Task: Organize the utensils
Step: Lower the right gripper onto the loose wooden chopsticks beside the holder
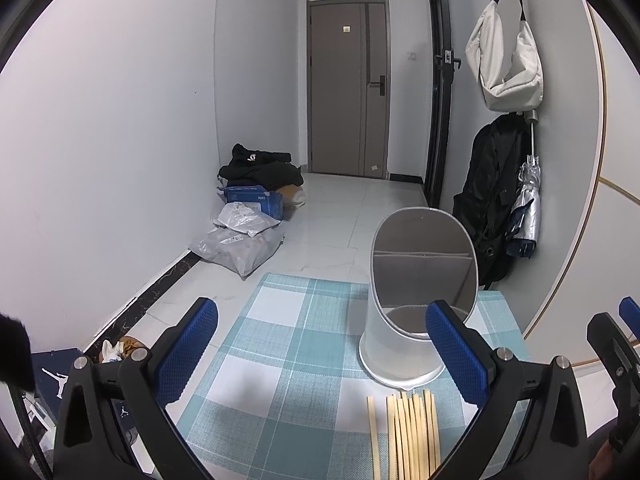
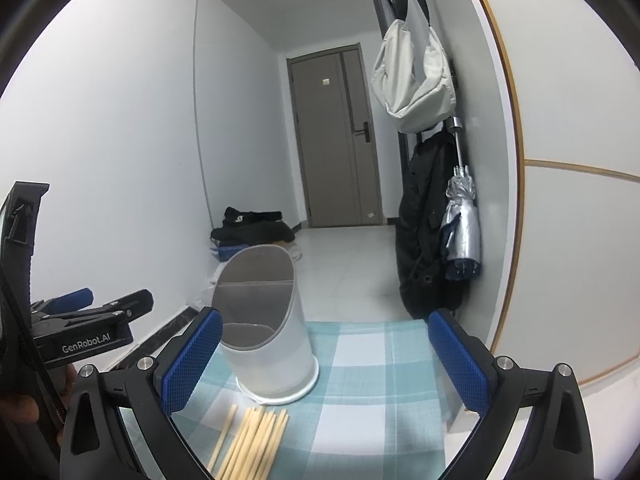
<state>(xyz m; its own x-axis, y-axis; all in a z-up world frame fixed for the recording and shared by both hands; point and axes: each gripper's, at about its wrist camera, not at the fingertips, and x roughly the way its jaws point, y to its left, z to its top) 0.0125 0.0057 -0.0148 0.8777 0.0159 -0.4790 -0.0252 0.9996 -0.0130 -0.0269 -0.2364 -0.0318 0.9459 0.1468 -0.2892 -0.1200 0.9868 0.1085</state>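
You see a teal-and-white checked tablecloth (image 1: 288,360), pale wooden chopsticks (image 1: 408,436), a frosted white holder (image 2: 276,344) with grey lining, blue textured pads (image 1: 188,352), and far off a brown door (image 1: 348,88).

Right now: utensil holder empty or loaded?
Empty. Utensil holder stands upright; both compartments show bare grey walls. Chopsticks still lie on the mat in front.

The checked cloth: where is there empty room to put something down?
The checked cloth is bare left of the utensil holder and chopsticks, out to its left edge. In the right wrist view, it is also bare right of the holder, toward the wall. It is crowded where the chopsticks lie just before the holder.
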